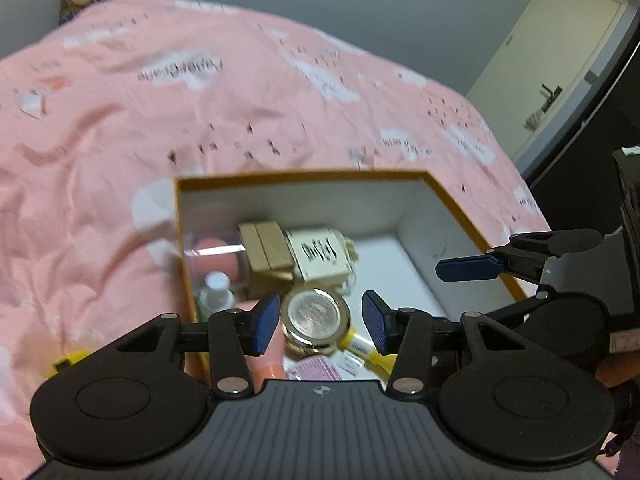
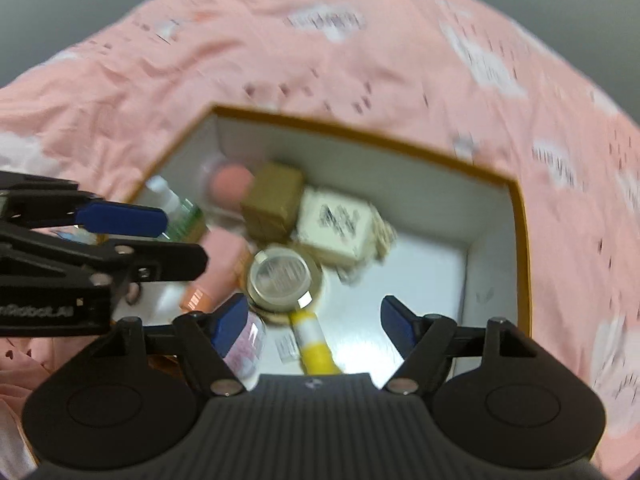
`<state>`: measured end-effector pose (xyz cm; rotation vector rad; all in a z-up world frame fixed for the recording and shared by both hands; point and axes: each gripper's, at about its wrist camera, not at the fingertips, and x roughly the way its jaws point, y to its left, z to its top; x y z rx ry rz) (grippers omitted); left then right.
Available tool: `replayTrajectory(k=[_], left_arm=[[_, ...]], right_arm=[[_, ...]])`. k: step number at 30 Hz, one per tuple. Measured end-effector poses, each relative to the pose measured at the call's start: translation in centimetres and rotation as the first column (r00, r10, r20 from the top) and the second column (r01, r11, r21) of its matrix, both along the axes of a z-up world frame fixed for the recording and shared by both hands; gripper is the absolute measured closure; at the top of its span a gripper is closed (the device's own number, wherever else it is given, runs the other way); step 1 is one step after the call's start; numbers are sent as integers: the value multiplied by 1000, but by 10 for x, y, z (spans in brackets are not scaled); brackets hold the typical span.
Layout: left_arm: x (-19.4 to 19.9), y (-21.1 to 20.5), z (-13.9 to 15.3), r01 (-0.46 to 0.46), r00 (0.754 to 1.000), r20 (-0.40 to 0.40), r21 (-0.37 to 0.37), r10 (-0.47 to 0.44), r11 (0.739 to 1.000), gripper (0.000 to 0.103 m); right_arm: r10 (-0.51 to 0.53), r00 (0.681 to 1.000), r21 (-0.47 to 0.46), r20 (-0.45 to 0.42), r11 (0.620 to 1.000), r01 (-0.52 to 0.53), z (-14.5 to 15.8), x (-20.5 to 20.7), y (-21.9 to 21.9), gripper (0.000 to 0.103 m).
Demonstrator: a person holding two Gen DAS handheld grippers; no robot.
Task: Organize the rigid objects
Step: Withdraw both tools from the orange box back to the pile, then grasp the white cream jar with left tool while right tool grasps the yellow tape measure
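Box (image 1: 452, 216), orange-rimmed, white inside, open-topped, on pink bed cover (image 1: 120, 120). Already loaded along one side: round gold-rimmed tin (image 1: 315, 312) in the middle, tan carton (image 1: 269, 254) and cream printed carton (image 1: 320, 256) behind it, clear case with pink puff (image 1: 214, 254) in the far corner, white-capped bottle (image 1: 218, 290) by the wall, yellow-and-white tube (image 2: 314, 344) and pink patterned container (image 2: 248, 346) at the near end. Other side of box floor bare.

Left gripper (image 1: 320, 322): fingers apart, nothing between pads, tin seen in the gap below but no contact. Right gripper (image 2: 316, 322): fingers wide apart, empty, hovering over tube and tin. Both angled down into the box, just beside each other.

Judged step: release done, both clearing out of the box. To do well:
- Lift straight up until pads clear the rim, no sideways drag over the tin or tube.
- Keep fingers apart on the way out; no re-closing near the loose tube, likely to roll.
- Keep the two grippers separated, crowded over the same spot, clash risk.
- Avoid clipping the box wall; light cardboard on soft bedding, likely to shift or tip.
- Next piece: drop into the bare half, not stacked on the tin.

Frames motion-blurred; small labels unreadable. Remaining pieces outside box: a yellow thing (image 1: 66, 362) at the left gripper's side, identity unclear.
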<state>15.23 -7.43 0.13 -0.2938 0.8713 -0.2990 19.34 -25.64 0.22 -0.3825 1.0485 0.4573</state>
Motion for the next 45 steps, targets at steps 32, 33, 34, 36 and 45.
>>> replayTrajectory(k=[32,33,34,36,45], left_arm=[[-55,169,-20,-265,959,-91,43,268,963,48],[-54,168,-27,-267,956,-116,48,271,962,48],[-54,168,-33,-269,952,-138,52,273,962,48],[-54,166,-46,-276,942,-185,47,280,960,48],[-46,155,-92,-360,885,-292,62,362,931,48]], right_arm=[[544,825,-51,155,838,-543,-21,-60,164,48],[555,820,-51,141,831,-554,-25,-58,168,50],[559,818,-49,132,828,-558,-29,-57,171,51],[566,818,-50,104,824,-564,-37,-54,179,57],[607,792,-156,68,790,-593,-63,-50,192,58]])
